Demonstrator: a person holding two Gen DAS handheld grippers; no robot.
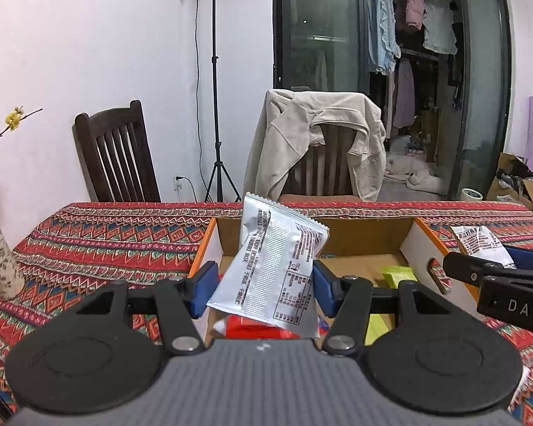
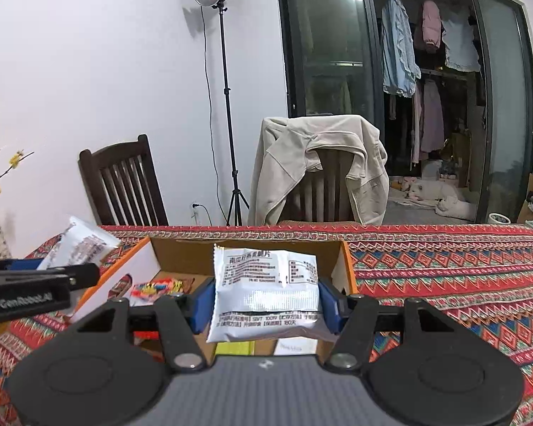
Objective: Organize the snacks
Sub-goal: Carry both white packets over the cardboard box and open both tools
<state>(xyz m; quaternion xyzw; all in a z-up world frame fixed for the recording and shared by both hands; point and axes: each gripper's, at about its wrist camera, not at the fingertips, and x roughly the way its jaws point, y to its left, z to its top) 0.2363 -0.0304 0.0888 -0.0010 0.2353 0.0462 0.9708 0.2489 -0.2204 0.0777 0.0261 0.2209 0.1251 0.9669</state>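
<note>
Left wrist view first: my left gripper point(image 1: 263, 285) has its blue pads clamped on a silver packet point(image 1: 272, 266), tilted, above the open cardboard box point(image 1: 369, 234); red and green snacks lie inside it. Right wrist view: my right gripper point(image 2: 266, 301) pinches a second silver packet point(image 2: 264, 285) over the same box.
</note>
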